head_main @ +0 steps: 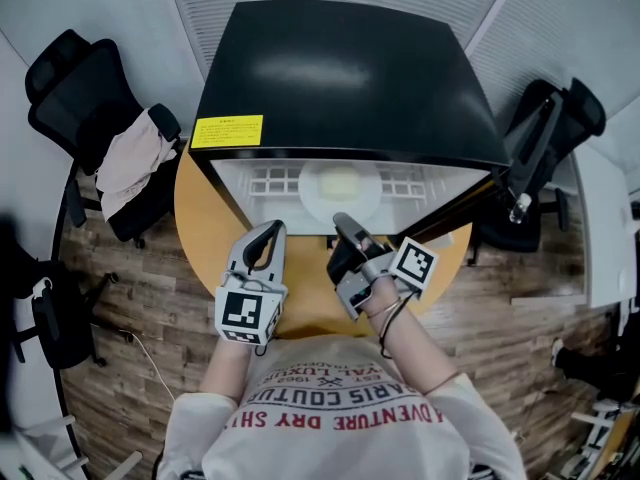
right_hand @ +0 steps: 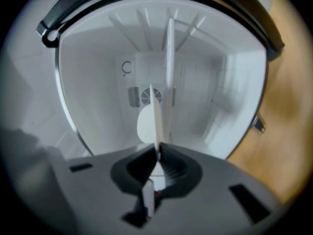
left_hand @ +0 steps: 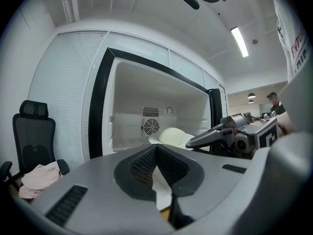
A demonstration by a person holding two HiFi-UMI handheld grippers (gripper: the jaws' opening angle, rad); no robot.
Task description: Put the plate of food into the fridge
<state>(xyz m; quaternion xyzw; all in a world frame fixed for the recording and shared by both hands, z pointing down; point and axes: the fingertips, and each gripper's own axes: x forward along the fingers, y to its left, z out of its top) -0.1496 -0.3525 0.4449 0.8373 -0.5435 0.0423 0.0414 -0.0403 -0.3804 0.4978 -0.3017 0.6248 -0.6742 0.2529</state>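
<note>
A white plate (head_main: 340,190) with a pale mound of food (head_main: 341,182) lies on the wire shelf inside the open black fridge (head_main: 350,78). My right gripper (head_main: 343,220) reaches into the fridge mouth, shut on the plate's near rim. In the right gripper view the plate (right_hand: 155,116) shows edge-on as a thin white line running from my right gripper (right_hand: 157,151), with the food (right_hand: 145,125) beside it. My left gripper (head_main: 272,228) hangs shut and empty just outside the fridge, left of the right one. The left gripper view shows my left gripper (left_hand: 156,148), the plate (left_hand: 172,136) and the right gripper (left_hand: 210,136).
The fridge stands on a round wooden table (head_main: 200,218), its door (head_main: 465,206) swung open to the right. A yellow label (head_main: 227,130) marks the fridge top. A fan grille (left_hand: 151,127) sits in the back wall. Office chairs stand left (head_main: 90,118) and right (head_main: 545,138).
</note>
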